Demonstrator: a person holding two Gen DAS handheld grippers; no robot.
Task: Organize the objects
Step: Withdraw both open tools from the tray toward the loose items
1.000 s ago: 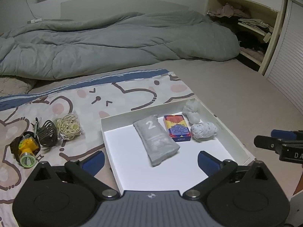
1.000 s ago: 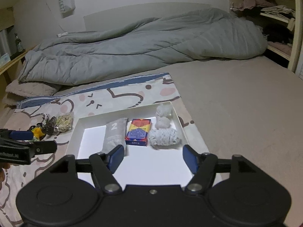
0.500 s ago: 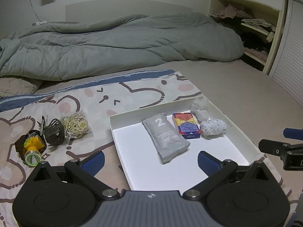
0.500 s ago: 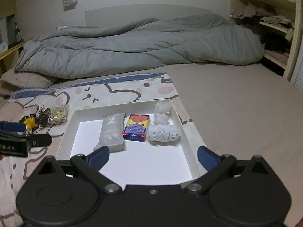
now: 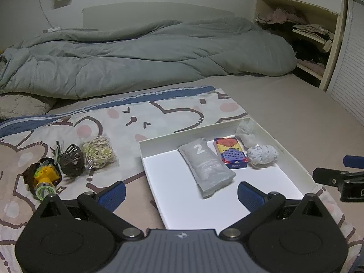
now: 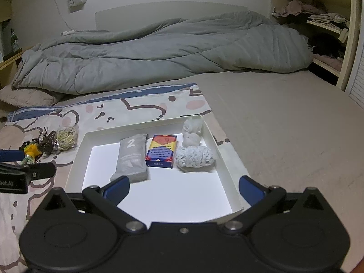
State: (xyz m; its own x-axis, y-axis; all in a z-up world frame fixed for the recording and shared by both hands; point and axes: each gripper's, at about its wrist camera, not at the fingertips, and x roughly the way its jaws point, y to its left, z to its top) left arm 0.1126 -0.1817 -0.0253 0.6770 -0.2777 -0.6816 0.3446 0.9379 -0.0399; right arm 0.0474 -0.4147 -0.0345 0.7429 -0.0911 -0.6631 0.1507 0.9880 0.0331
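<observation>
You are standing between picks — both tools are hovering at the near edge of the white tray [image 6: 227, 157], and neither is carrying anything. Your right gripper [image 6: 184, 187] has just been opening: its blue pads are now spread as wide as they go, with nothing between them but the bare tray floor. Your left gripper [image 5: 180, 193] is likewise released, its jaws straddling the tray's near left corner.

Four things are already lying in the tray, in a row towards its far side: the grey pouch marked 2 [image 6: 132, 159], the red-and-blue card box [image 6: 162, 150] just beside it, the speckled yarn ball [image 6: 195, 157] touching the box's right side, and a white crumpled bundle [image 6: 193, 130] in the far right corner. So that part of the sorting looks done.

What is still waiting is the cluster out on the cartoon-print sheet [image 5: 159, 113], well to the left of the tray: the bag of rubber bands [image 5: 99, 152], the dark hair claw [image 5: 71, 162] touching it, and the yellow headlamp [image 5: 44, 177] nearest you. There may be a thin clip or two behind the claw, though the dim light is making that hard to tell.

The left gripper is sitting closer to that pile, so the next move is probably its job. You would be swinging it leftward, lowering over one item, and closing gently. The bag is soft and slippery, so pinching it at a bunched edge would serve better than at the flat middle.
</observation>
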